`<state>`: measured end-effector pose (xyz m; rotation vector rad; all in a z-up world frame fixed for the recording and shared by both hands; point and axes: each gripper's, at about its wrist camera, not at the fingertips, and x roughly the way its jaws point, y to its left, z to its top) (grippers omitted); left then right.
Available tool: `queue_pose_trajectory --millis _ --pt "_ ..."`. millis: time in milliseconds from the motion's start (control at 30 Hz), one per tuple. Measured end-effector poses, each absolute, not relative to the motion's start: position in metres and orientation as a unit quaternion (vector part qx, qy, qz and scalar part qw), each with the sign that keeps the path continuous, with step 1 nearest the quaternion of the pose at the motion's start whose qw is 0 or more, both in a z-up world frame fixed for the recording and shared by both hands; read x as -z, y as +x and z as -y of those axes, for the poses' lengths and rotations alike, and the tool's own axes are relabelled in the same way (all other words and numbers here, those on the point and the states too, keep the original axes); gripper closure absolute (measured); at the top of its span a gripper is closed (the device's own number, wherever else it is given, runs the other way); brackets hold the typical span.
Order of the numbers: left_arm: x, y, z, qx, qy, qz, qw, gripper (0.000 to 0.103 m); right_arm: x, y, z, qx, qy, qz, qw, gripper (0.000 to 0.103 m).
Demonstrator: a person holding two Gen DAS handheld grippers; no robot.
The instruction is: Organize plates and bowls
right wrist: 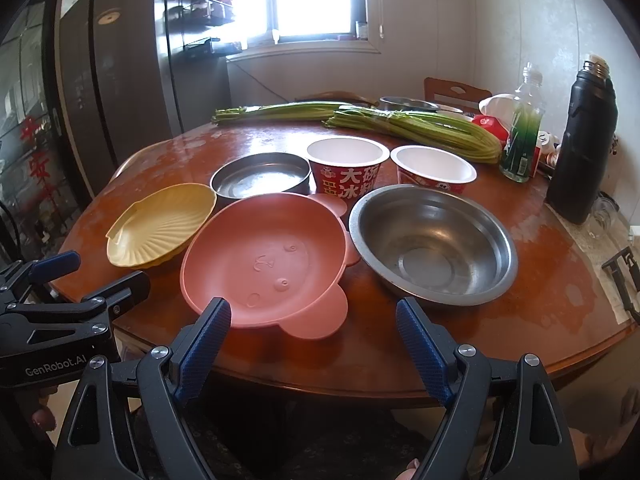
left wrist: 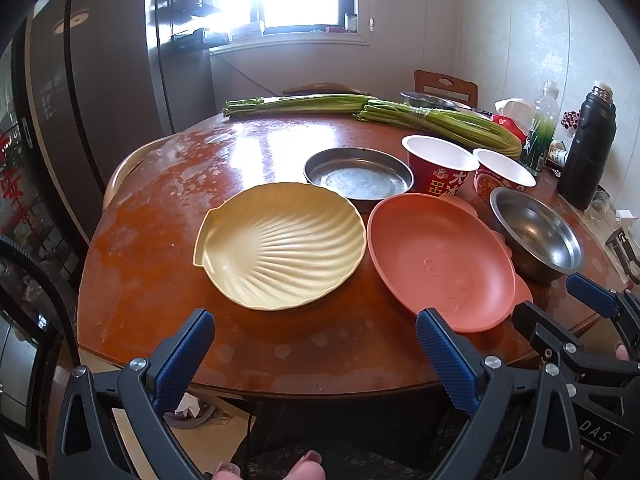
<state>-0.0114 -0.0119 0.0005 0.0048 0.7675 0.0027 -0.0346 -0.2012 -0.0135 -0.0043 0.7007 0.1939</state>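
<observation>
**Q:** What lies on the round wooden table (left wrist: 160, 240)?

**A:** Near the front edge, left to right: a yellow shell-shaped plate (left wrist: 280, 246), a pink bear-faced plate (right wrist: 264, 260) and a steel bowl (right wrist: 434, 244), all upright and empty. The yellow plate's rim sits just beside the pink plate's. Behind them stand a shallow steel dish (left wrist: 358, 178) and two red paper bowls, the larger (right wrist: 347, 168) just left of the smaller (right wrist: 433, 170). Two bundles of green stalks (right wrist: 416, 128) lie at the far side; a clear bottle (right wrist: 522, 124) and a black flask (right wrist: 580, 140) stand at the far right.

**Q:** How do the grippers stand?

**A:** The left gripper (left wrist: 314, 344) hangs over the near table edge, its jaws spread wide with nothing between them, facing the yellow plate. The right gripper (right wrist: 314, 332) is likewise spread wide and holds nothing; its left finger (right wrist: 204, 348) overlaps the pink plate's near rim in the view, though contact cannot be judged.
</observation>
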Motion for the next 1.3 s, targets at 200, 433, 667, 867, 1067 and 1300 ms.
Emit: queue_pose_trajectory --millis 200,433,667,867,1067,1300 --pt "-0.001 -0.011 0.01 -0.004 0.0 -0.374 0.927 0.002 0.012 -0.034 0.2 -0.097 -0.003 -0.342 0.935 0.017" --pt "-0.002 -0.01 0.0 -0.009 -0.013 -0.371 0.928 0.002 0.008 -0.027 0.192 -0.107 -0.01 -0.342 0.934 0.017" --pt "-0.004 -0.007 -0.029 -0.029 -0.04 -0.37 0.928 0.002 -0.007 -0.005 0.175 -0.14 -0.014 -0.337 0.931 0.017" --pt "-0.002 0.003 -0.059 -0.04 -0.072 -0.379 0.922 0.002 -0.02 0.03 0.147 -0.193 -0.018 -0.352 0.916 0.017" --pt "0.009 0.023 -0.085 -0.044 -0.095 -0.405 0.908 0.002 -0.015 0.072 0.112 -0.237 -0.036 -0.393 0.888 0.017" --pt "0.018 0.04 -0.103 -0.036 -0.119 -0.421 0.899 0.002 -0.003 0.101 0.087 -0.231 -0.074 -0.413 0.878 0.017"
